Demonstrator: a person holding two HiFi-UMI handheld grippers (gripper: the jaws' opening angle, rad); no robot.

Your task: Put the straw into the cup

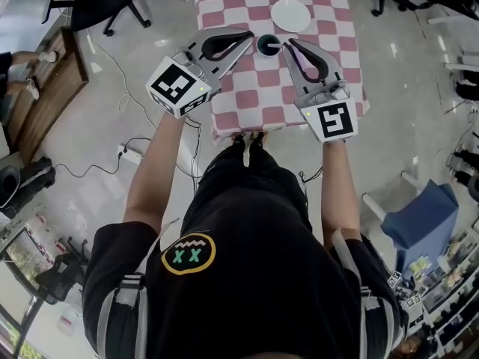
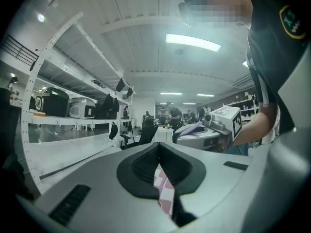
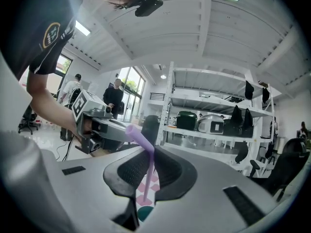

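A purple bent straw [image 3: 146, 171] is pinched between the jaws of my right gripper [image 3: 149, 152], its bent top sticking up and its lower end pointing down. Just under that end is the rim of the dark teal cup [image 3: 144, 212]. In the head view the cup [image 1: 266, 45] stands on the checked cloth between both grippers' tips. My right gripper [image 1: 287, 44] reaches it from the right. My left gripper [image 1: 251, 37] is just left of it, shut with nothing in it. The left gripper view shows only cloth below its own jaws [image 2: 158, 147].
The small table with the pink-and-white checked cloth [image 1: 258, 88] carries a white plate [image 1: 290, 15] behind the cup. Office chairs [image 1: 112, 2] stand on the floor at the far left, and a blue seat [image 1: 430, 223] is at the right. Cables run across the floor at the left.
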